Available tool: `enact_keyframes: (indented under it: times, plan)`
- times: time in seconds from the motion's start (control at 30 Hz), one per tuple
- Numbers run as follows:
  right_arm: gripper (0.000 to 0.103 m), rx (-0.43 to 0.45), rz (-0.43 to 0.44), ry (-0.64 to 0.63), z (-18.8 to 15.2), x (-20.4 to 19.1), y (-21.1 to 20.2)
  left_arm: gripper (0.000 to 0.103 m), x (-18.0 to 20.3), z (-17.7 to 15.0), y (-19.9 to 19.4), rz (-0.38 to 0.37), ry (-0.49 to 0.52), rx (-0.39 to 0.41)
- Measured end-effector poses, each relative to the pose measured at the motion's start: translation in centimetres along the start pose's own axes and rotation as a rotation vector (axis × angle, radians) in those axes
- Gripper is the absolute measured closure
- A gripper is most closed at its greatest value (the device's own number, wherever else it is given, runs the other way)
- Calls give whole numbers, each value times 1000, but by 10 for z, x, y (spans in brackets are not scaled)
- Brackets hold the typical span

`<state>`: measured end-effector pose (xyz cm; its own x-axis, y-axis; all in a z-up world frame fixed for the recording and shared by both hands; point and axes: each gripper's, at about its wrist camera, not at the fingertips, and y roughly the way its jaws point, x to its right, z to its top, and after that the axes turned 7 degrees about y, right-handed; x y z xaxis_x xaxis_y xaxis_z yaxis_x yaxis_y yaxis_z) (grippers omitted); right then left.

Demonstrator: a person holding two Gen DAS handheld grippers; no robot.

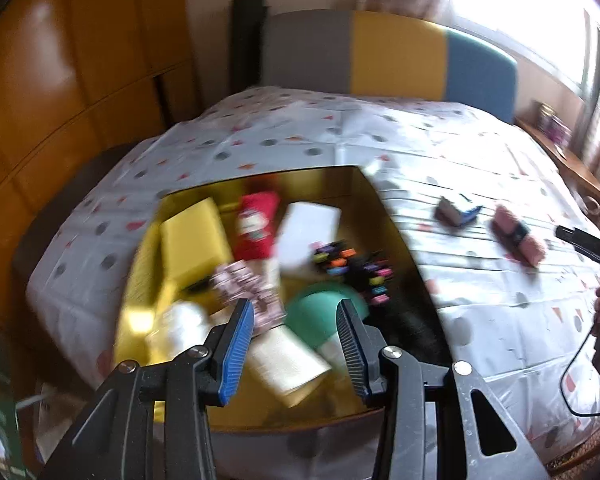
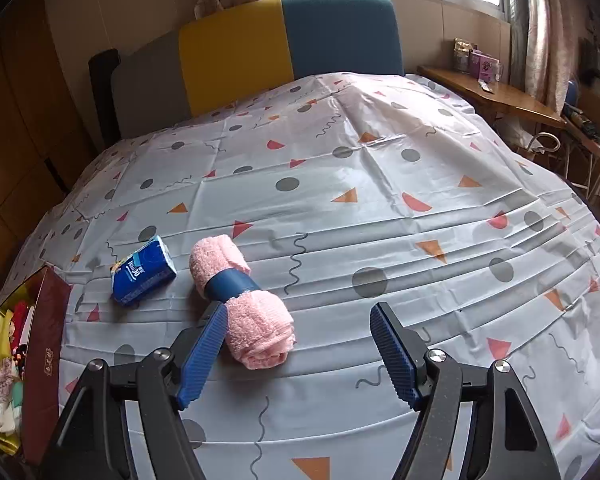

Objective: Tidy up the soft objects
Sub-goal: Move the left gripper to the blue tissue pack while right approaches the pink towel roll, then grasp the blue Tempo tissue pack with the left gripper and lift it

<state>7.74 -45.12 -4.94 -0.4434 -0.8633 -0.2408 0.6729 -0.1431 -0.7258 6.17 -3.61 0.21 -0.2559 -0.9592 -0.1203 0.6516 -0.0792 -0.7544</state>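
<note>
Though blurred, box [image 1: 384, 216] contents show; towel [image 2: 242, 300] sharp.

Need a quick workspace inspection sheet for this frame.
Surface: bed under patterned sheet, creased.
Job's things: pink rolled towel with blue band and blue tissue pack lie on the sheet; gold-lined box holds assorted items, blurred.
Clutter: nothing seen on the sheet.
Grippers: left hand-held gripper open over the box; right hand-held gripper open, towel beside its left finger.
Cables: black cable at the bed edge.
Surroundings: headboard, window, wooden shelf.
</note>
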Motion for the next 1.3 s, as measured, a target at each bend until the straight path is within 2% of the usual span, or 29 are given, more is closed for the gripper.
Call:
enact_keyframes:
  times: [0.17, 0.37, 0.7, 0.83, 1.03, 1.1, 1.17, 1.23, 1.3]
  plan:
    - [27, -10, 0, 2, -2, 0, 1, 60, 44, 25, 10, -72, 98, 16]
    - [26, -12, 1, 23, 0, 3, 1, 60, 88, 43, 24, -123, 195, 9]
    - [24, -20, 5, 77, 4, 12, 2, 60, 131, 63, 47, -166, 286, -11]
    - [24, -19, 7, 95, 5, 14, 2, 60, 143, 73, 66, -230, 288, -67]
    - [23, -29, 12, 120, 6, 18, 2, 60, 158, 97, 102, -266, 258, -151]
    - [23, -30, 22, 134, 7, 20, 1, 56, 164, 107, 110, -264, 258, -150]
    - [23, -33, 36, 151, 9, 22, 1, 41, 173, 118, 121, -275, 278, -154]
    - [23, -36, 45, 162, 9, 22, 1, 35, 183, 124, 132, -267, 311, -158]
    - [23, -42, 55, 172, 10, 23, 2, 35, 193, 129, 140, -244, 350, -153]
